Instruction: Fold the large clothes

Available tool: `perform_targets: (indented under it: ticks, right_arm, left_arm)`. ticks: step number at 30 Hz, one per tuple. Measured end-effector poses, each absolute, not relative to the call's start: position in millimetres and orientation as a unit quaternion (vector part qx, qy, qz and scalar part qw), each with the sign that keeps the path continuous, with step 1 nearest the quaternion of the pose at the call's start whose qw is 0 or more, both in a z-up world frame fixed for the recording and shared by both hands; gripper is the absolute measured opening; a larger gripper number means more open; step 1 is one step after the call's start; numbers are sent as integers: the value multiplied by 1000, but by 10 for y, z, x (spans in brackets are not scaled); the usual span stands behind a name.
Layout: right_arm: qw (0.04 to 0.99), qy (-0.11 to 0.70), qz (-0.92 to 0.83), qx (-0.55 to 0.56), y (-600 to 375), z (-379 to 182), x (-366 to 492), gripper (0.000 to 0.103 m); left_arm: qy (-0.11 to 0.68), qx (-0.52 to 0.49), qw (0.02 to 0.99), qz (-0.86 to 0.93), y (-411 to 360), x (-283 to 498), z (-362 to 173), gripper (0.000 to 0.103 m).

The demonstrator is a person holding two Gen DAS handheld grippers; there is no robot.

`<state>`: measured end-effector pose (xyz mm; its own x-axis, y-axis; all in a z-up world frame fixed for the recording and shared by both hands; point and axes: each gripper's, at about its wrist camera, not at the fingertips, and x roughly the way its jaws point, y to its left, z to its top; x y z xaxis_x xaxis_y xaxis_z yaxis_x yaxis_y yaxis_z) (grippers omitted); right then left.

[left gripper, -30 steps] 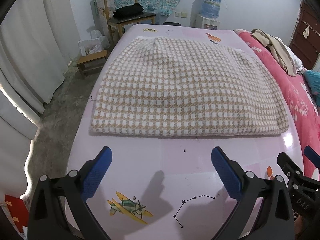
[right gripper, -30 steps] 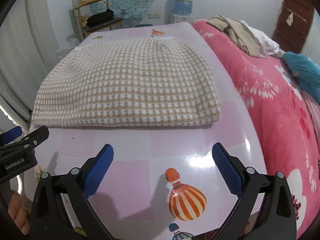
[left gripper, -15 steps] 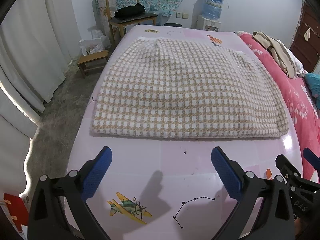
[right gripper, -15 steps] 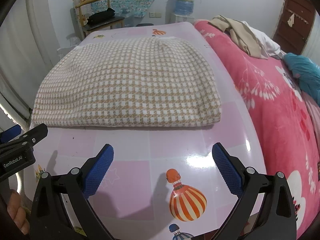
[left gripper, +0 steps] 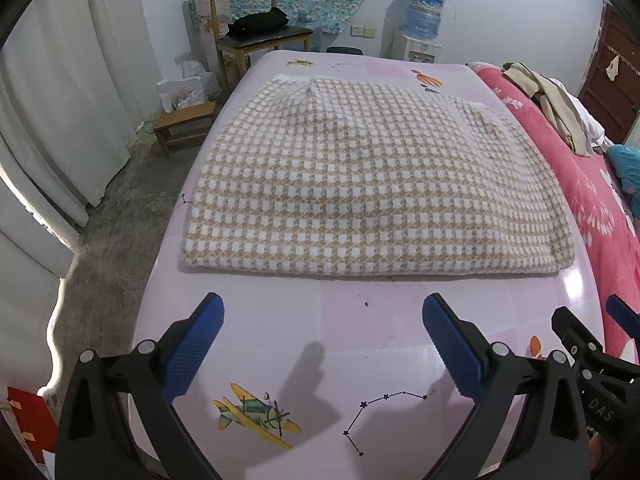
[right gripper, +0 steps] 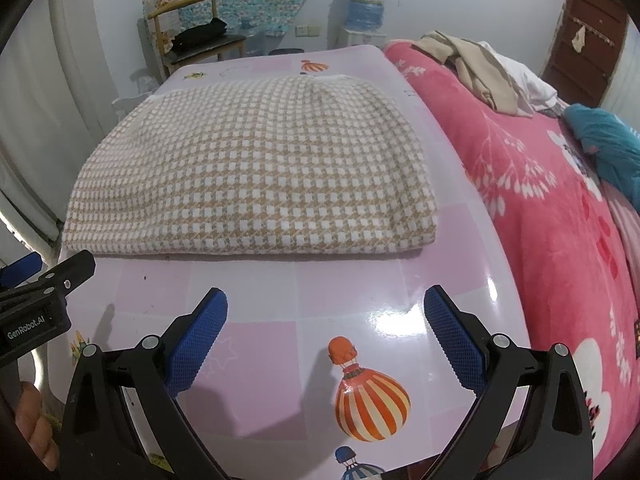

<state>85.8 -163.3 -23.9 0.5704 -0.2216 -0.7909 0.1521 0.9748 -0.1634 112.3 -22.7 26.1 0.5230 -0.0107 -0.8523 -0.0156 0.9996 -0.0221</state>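
A tan-and-white checked garment [left gripper: 368, 184] [right gripper: 256, 172] lies folded flat in a wide rectangle on the pink patterned table [left gripper: 344, 328] [right gripper: 340, 292]. My left gripper [left gripper: 323, 312] hovers open over the bare tabletop, short of the garment's near folded edge, with nothing between its blue pads. My right gripper [right gripper: 326, 306] stands open in the same way near the garment's right front corner. Each gripper shows at the edge of the other's view.
A bed with a pink blanket [right gripper: 560, 208] runs along the table's right side, with beige clothes [right gripper: 472, 68] and a teal item [right gripper: 604, 144] on it. A wooden chair [left gripper: 256, 40], a low stool [left gripper: 184, 124] and a water dispenser [left gripper: 420, 28] stand beyond the table. White curtains [left gripper: 60, 100] hang at left.
Both grippers have drifted slightly, so the garment sits a little differently in each view. The garment has not moved and both grippers stay open.
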Motion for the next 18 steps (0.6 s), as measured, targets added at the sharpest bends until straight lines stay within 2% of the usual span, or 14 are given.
perform_targets:
  ticks: [18]
  right_arm:
    - [884,453,-107,-36,-1662,-241,854,95]
  left_arm:
    - [488,-12,873,1,-250,1119,258,98]
